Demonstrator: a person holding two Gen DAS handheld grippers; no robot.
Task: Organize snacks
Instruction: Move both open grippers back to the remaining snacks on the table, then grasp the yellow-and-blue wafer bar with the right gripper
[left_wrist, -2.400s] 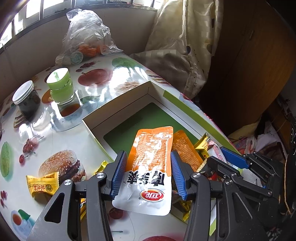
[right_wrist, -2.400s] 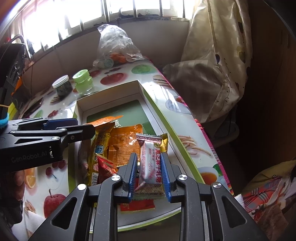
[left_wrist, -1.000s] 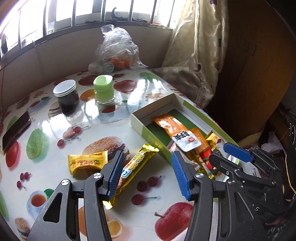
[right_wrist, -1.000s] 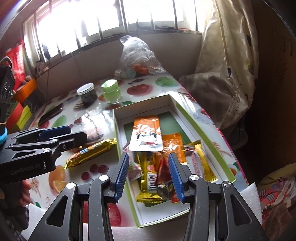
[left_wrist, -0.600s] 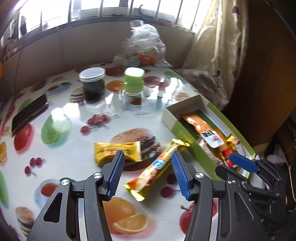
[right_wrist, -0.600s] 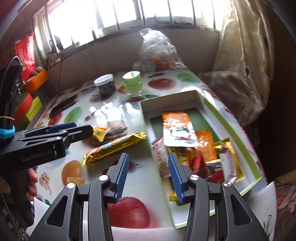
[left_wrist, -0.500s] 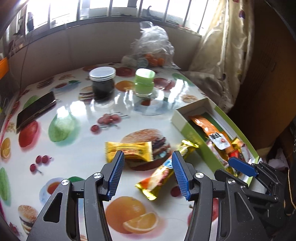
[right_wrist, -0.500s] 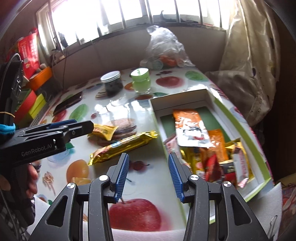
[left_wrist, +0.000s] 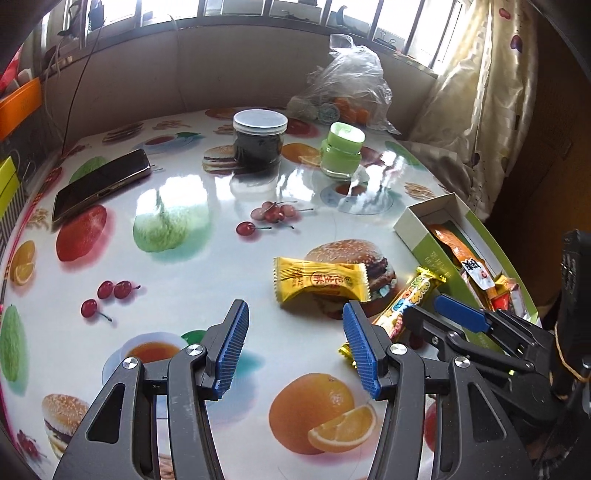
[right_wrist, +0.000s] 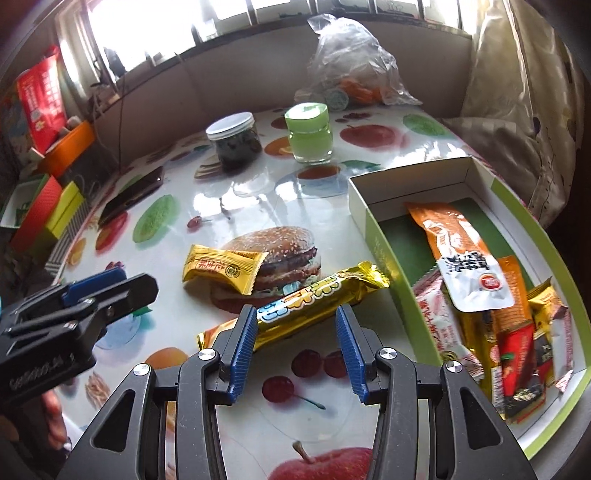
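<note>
Both grippers have swung away from the box (right_wrist: 373, 236) and out over the fruit-print table (left_wrist: 177, 266), leaving behind the orange pouch (right_wrist: 456, 247) and the white wafer pack that they had been setting inside it. My left gripper (left_wrist: 291, 345) now hangs with its blue pads apart and nothing between them, just short of the yellow candy packet (left_wrist: 319, 282) lying on the printed burger. My right gripper (right_wrist: 295, 345) is also spread and empty, its pads straddling the near part of the long gold bar (right_wrist: 295, 304) without pressing it; the bar lies flat on the table, its far end almost against the box's green wall.

As I read it, most of the sorting is done: the box holds a heap of packets, and only these 2 snacks are out on the table. I judge the next step to be 2 pickups at once, 1 per hand. The bar sits diagonally to my right pads, so I would expect to need a cleaner line across its width before closing.
</note>
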